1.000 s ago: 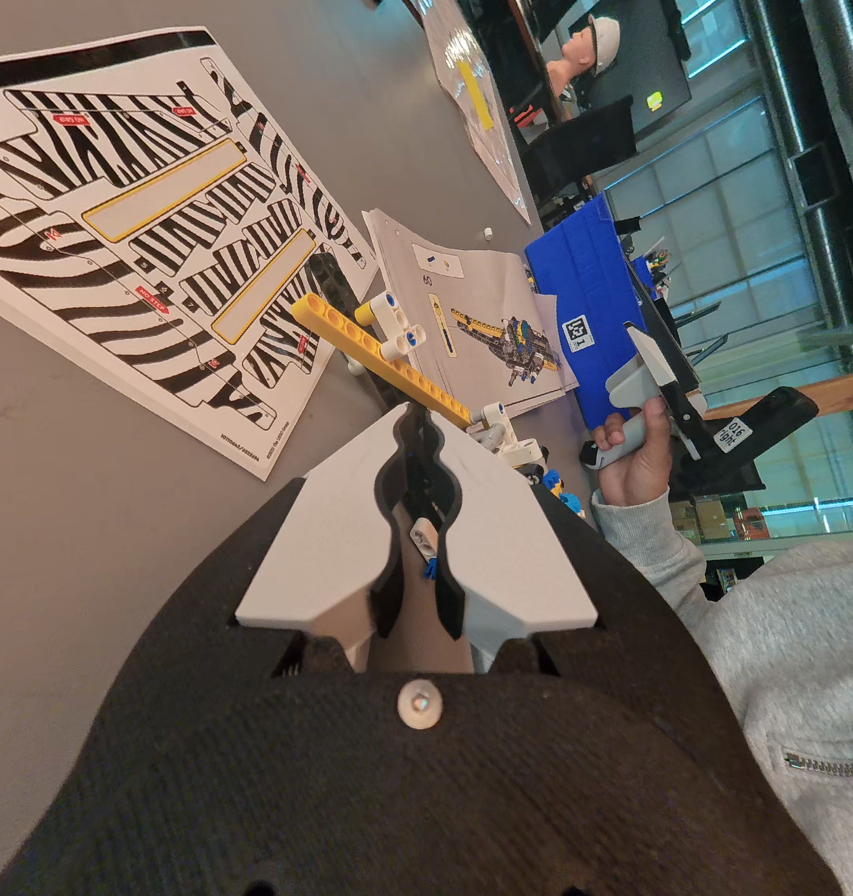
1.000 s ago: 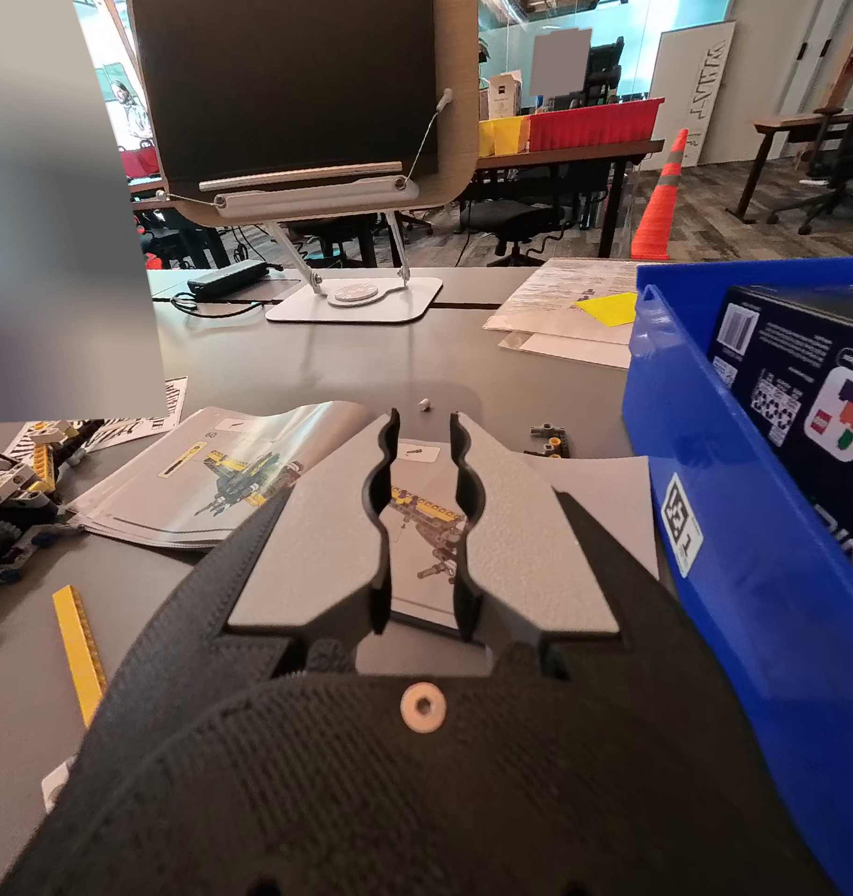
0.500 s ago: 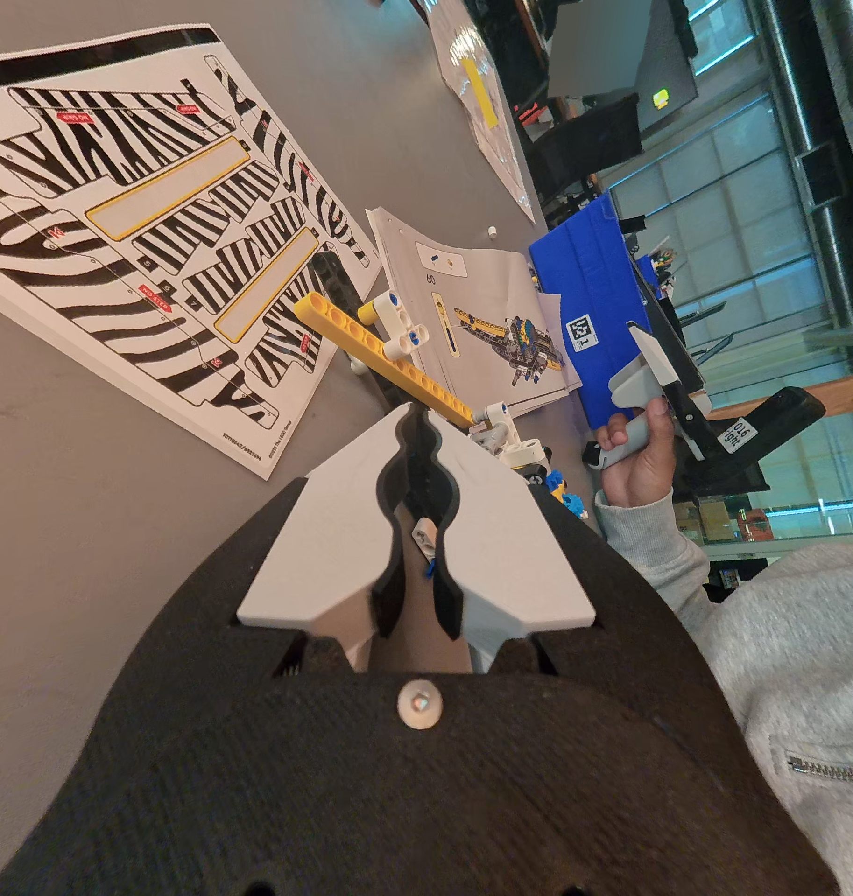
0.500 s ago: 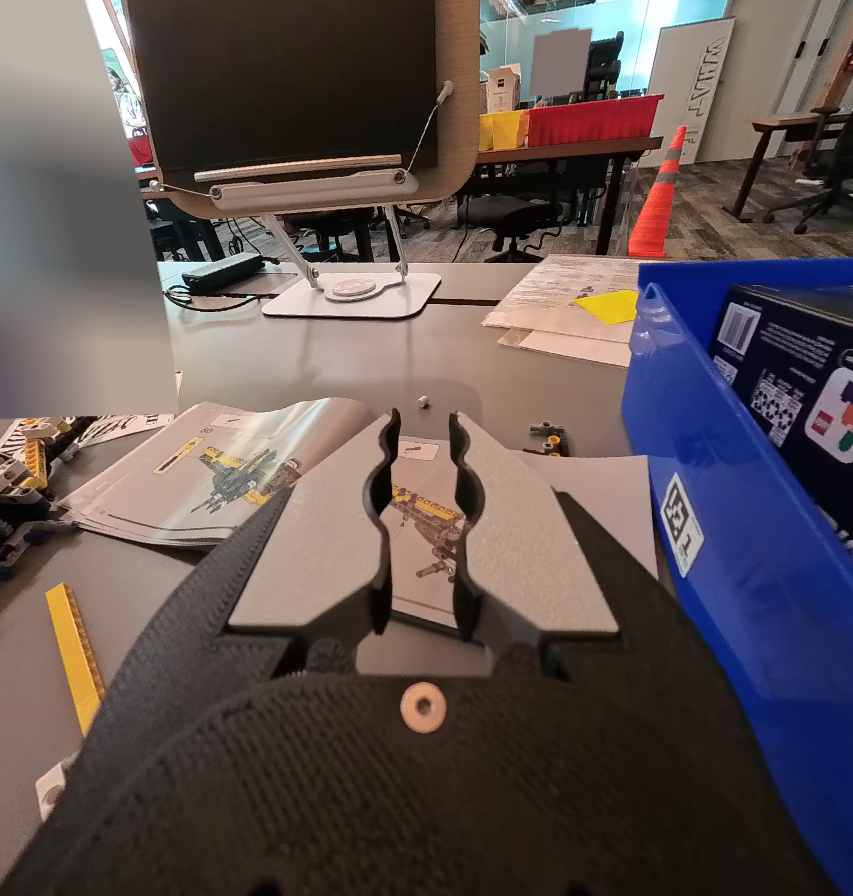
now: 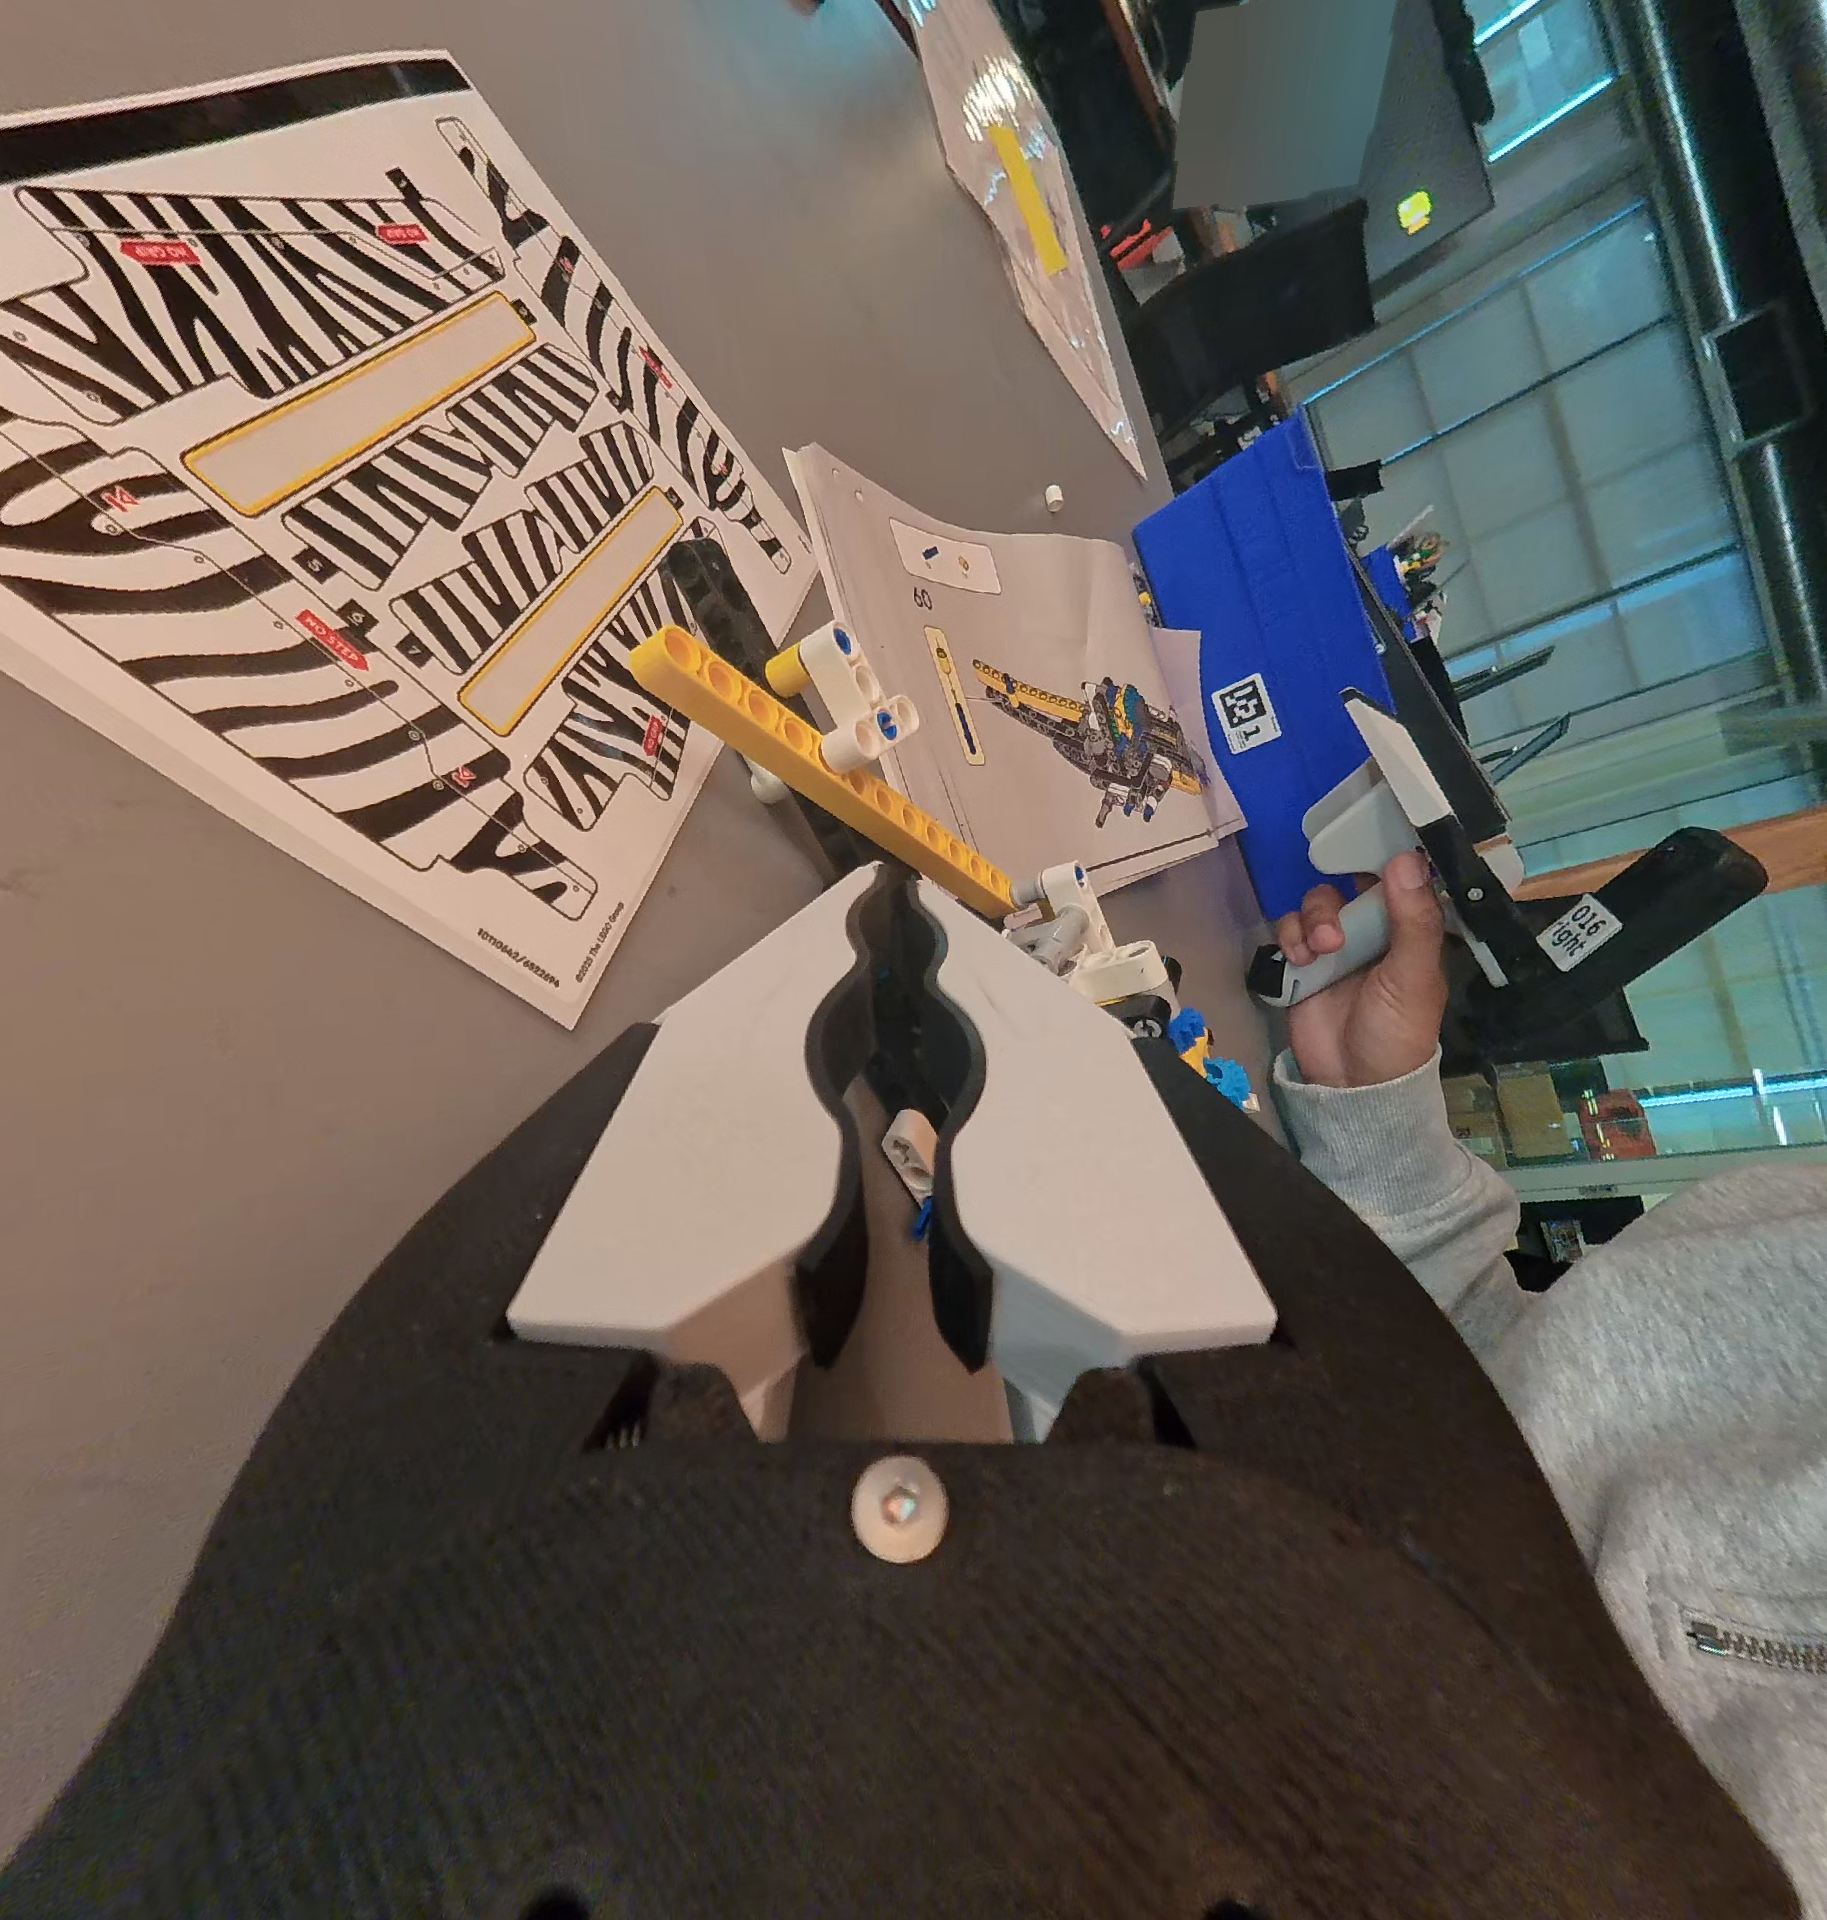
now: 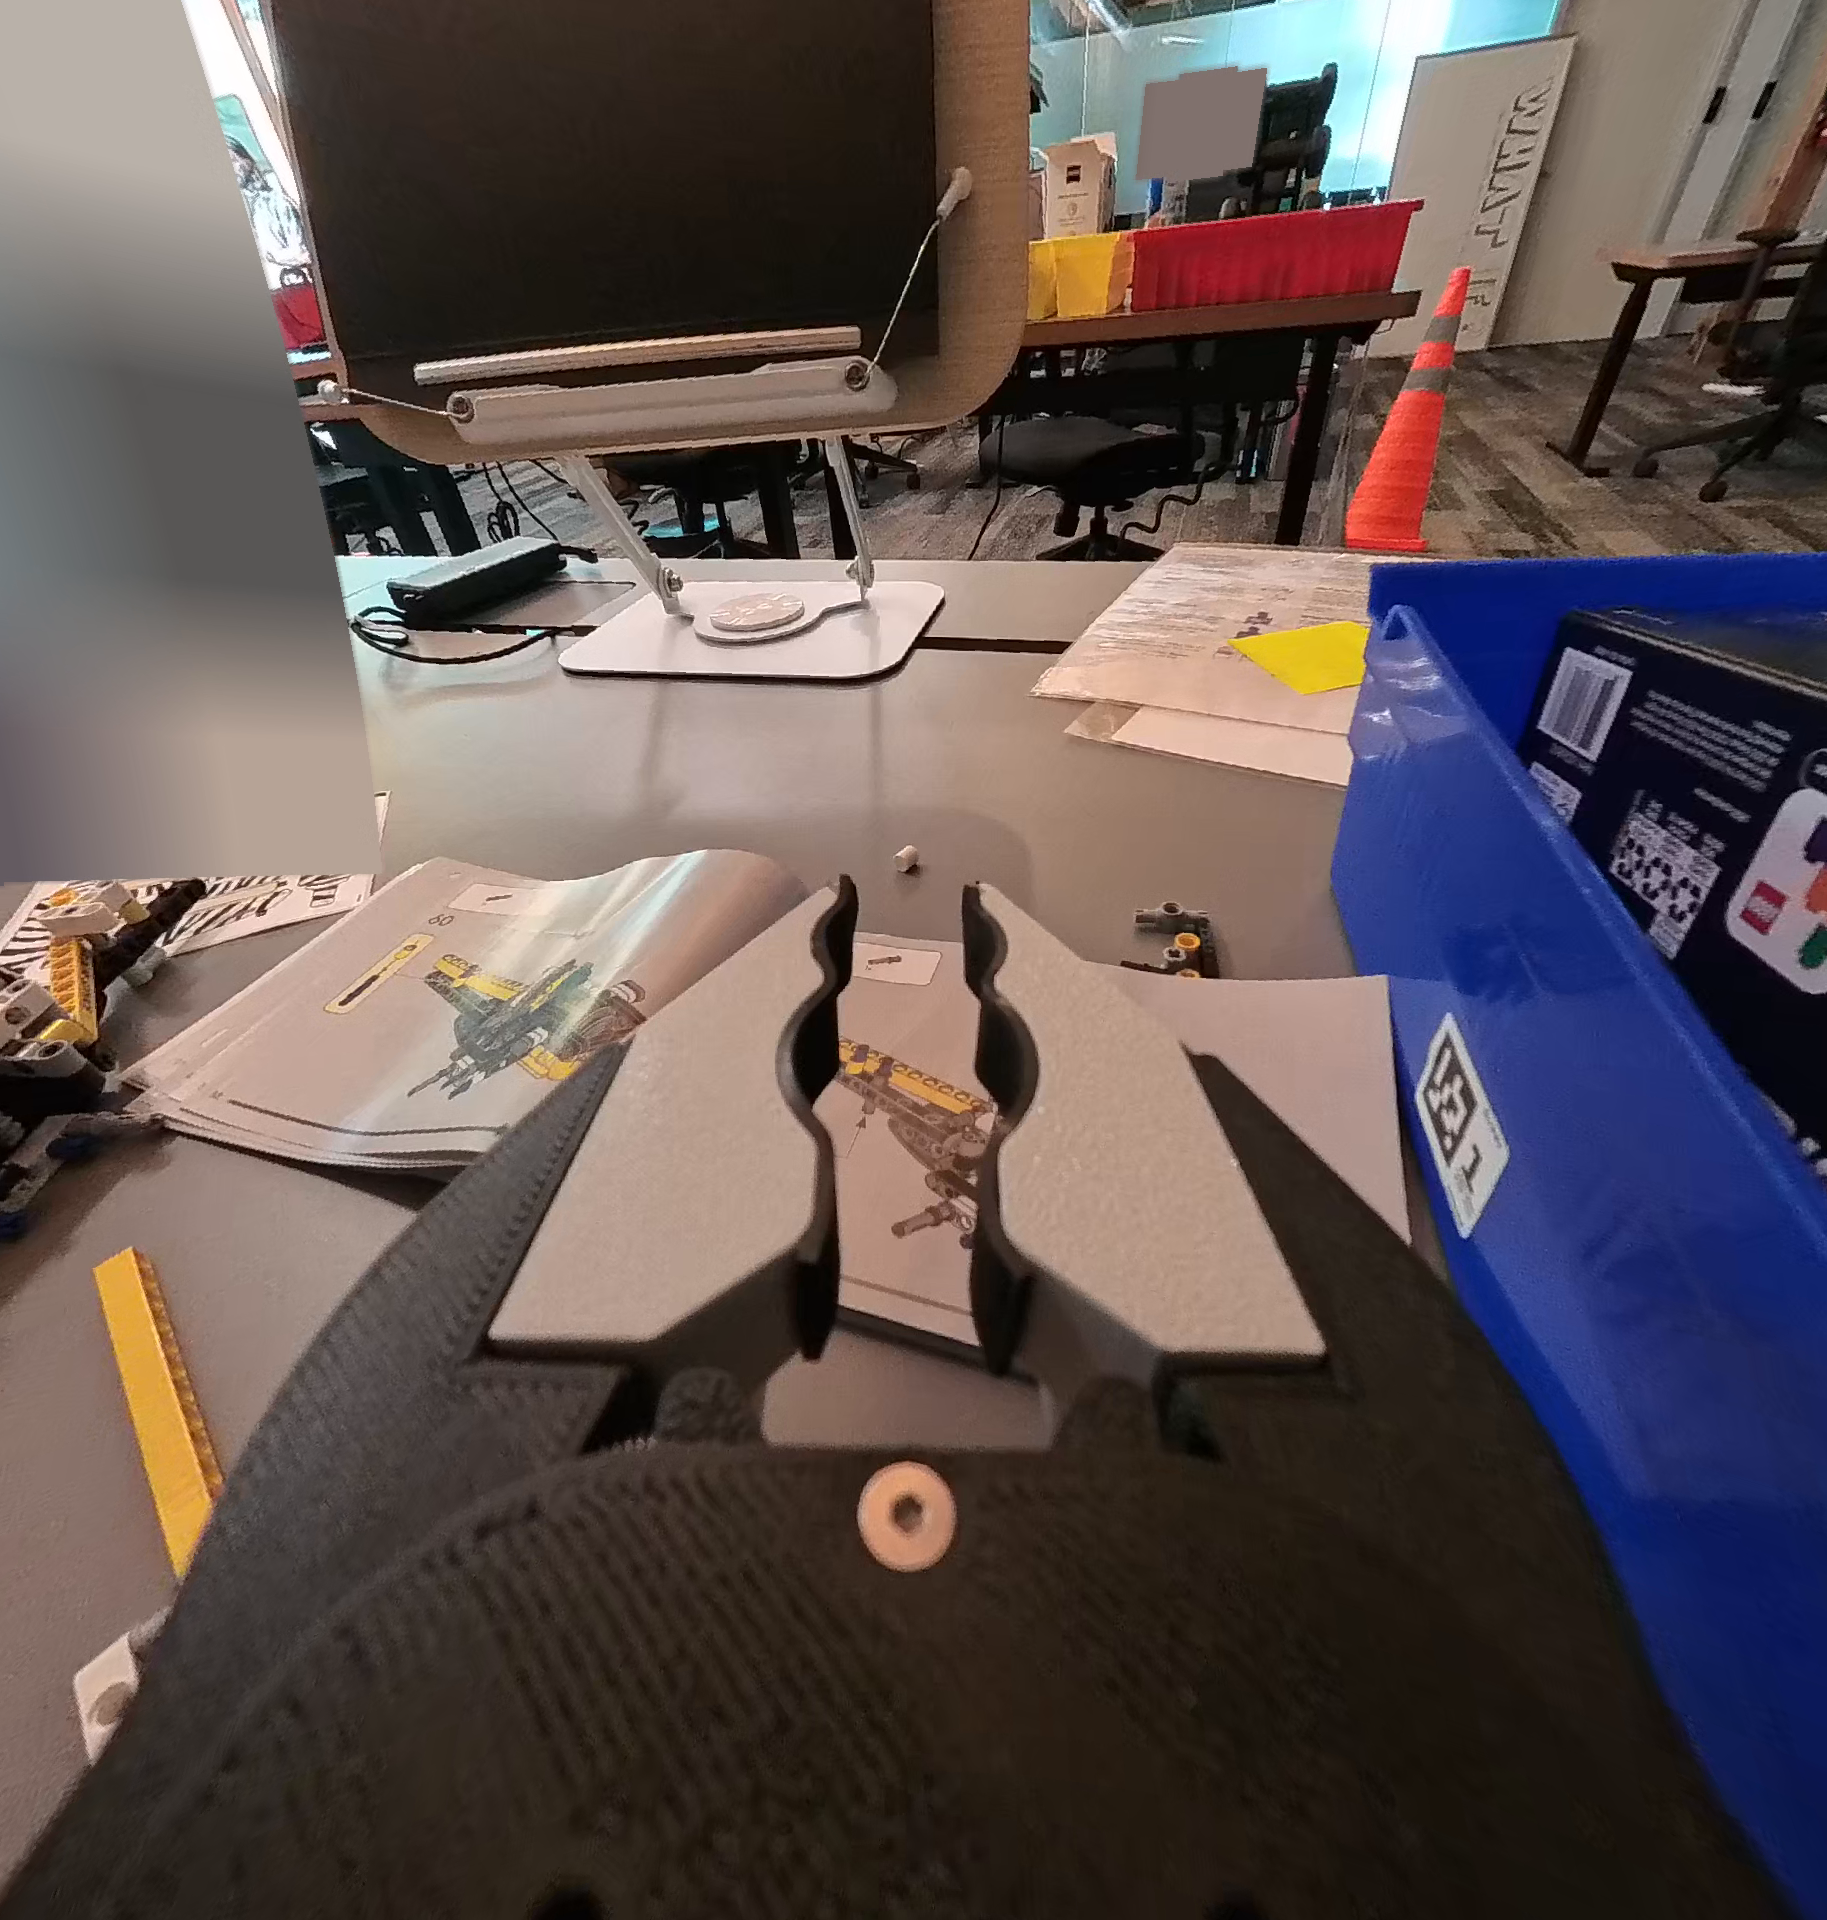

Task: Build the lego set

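My left gripper (image 5: 895, 883) is shut on the partly built lego model (image 5: 1075, 935), held low over the grey table. A long yellow beam (image 5: 826, 769) with white connectors (image 5: 852, 696) sticks out past the fingertips. The model also shows at the left edge of the right wrist view (image 6: 15, 1039). My right gripper (image 6: 909, 888) is open and empty above the open instruction booklet (image 6: 473, 1029). In the left wrist view it shows at the right (image 5: 1408, 821), held by a hand. A loose yellow beam (image 6: 156, 1382) lies on the table to its left.
A zebra-striped sticker sheet (image 5: 317, 499) lies to the left of the model. A blue bin (image 6: 1615, 1143) holding a dark box stands at the right. A small grey piece (image 6: 906, 857) and a dark piece (image 6: 1179, 940) lie beyond the booklet. A monitor stand (image 6: 753, 623) stands farther back. Left tips to right tips: about 30 cm. Both grippers' tips are roughly 20 cm from the loose yellow beam (image 6: 156, 1382).
Almost nothing. The right gripper has shifted slightly over the booklet and stays open. The left gripper keeps its hold on the model in the same place.
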The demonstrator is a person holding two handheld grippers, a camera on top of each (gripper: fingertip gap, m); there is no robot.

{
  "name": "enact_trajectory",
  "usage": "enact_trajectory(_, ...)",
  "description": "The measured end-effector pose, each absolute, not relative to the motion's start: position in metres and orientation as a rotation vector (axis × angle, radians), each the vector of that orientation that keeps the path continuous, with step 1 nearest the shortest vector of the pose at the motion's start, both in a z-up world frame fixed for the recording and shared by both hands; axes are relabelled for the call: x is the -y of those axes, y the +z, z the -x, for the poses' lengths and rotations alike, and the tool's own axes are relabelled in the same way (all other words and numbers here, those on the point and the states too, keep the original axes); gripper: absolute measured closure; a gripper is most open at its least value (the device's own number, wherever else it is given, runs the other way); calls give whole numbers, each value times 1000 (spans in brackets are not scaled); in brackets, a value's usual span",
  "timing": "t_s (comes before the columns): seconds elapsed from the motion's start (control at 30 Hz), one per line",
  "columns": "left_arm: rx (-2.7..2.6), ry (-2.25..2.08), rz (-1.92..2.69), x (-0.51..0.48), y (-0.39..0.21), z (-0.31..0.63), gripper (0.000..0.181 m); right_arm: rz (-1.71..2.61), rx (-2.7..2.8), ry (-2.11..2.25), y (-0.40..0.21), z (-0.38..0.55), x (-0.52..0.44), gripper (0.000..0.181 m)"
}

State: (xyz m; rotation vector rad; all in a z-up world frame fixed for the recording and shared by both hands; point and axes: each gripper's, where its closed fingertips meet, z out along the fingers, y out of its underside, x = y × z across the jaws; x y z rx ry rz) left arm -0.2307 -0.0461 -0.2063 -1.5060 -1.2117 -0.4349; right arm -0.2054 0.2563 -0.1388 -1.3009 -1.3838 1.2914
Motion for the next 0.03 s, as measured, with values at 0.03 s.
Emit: enact_trajectory(0.03,1212,-435,1506,46,-206,231,181,1301,1384,1291,-139,205,-256,164)
